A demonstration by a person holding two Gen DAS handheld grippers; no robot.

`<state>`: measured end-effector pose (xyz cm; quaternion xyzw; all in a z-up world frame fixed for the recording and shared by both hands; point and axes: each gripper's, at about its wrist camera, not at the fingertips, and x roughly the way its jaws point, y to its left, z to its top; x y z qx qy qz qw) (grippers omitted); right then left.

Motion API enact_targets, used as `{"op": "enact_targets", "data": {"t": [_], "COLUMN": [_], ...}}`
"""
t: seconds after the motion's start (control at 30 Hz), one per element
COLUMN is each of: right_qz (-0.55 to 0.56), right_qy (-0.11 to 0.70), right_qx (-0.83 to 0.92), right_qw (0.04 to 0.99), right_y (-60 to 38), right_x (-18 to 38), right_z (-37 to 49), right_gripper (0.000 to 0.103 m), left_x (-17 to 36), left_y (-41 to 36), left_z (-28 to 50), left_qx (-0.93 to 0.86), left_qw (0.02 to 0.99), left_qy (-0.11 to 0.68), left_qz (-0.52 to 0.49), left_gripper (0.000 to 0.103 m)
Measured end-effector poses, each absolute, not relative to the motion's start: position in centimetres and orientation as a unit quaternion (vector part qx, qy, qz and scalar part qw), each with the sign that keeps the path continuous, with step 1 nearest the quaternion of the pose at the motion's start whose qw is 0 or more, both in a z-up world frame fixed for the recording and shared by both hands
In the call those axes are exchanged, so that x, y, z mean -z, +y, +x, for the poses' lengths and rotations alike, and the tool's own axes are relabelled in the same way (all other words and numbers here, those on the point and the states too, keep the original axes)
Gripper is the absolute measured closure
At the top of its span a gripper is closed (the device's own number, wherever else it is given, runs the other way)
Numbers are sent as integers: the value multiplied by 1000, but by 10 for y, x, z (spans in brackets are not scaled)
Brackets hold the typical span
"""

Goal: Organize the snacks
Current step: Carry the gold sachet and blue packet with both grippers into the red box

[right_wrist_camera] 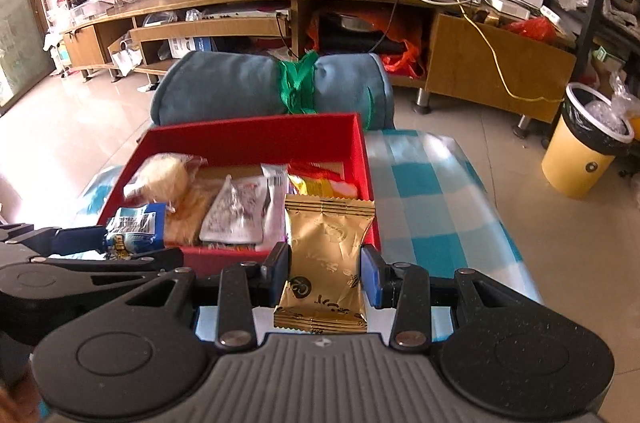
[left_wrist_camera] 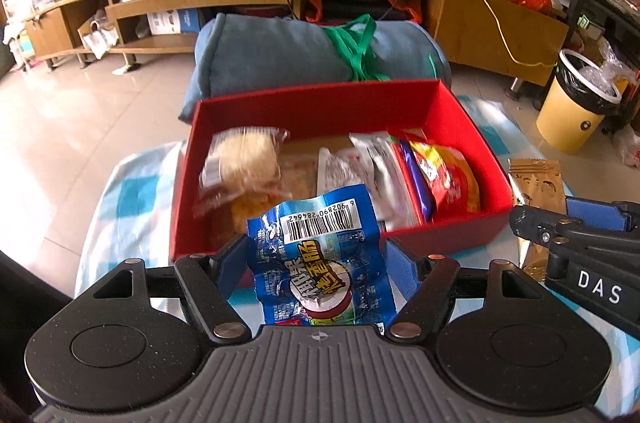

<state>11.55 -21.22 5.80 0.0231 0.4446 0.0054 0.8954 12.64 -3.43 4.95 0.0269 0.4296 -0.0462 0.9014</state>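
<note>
My left gripper (left_wrist_camera: 316, 255) pinched the blue snack pack (left_wrist_camera: 320, 263), and my right gripper (right_wrist_camera: 324, 269) pinched the gold packet (right_wrist_camera: 326, 255). The red box (left_wrist_camera: 460, 223) sat at twelve o'clock from both, its long side running three to nine.

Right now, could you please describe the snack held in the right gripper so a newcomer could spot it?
Find the red box on the checked cloth. Just before its near right corner, the right gripper clamps a gold packet. It alone is plain metallic gold; the neighbouring gripper's packet is blue.
</note>
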Motion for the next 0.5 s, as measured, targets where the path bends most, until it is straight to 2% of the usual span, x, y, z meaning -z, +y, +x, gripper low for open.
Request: {"op": "enact_targets", "data": {"t": [0.5], "right_qz": [13], "right_qy": [438], "right_qx": [-17], "right_qw": [898], "right_y": [-204], "right_x": [-55], "right_z": [166], "right_gripper": [69], "left_x": [-58], "left_y": [-29], "left_z": [168], "left_qx": [22], "left_qw": [908], "left_qy": [418], "left_qz": [18], "left_gripper": [25]}}
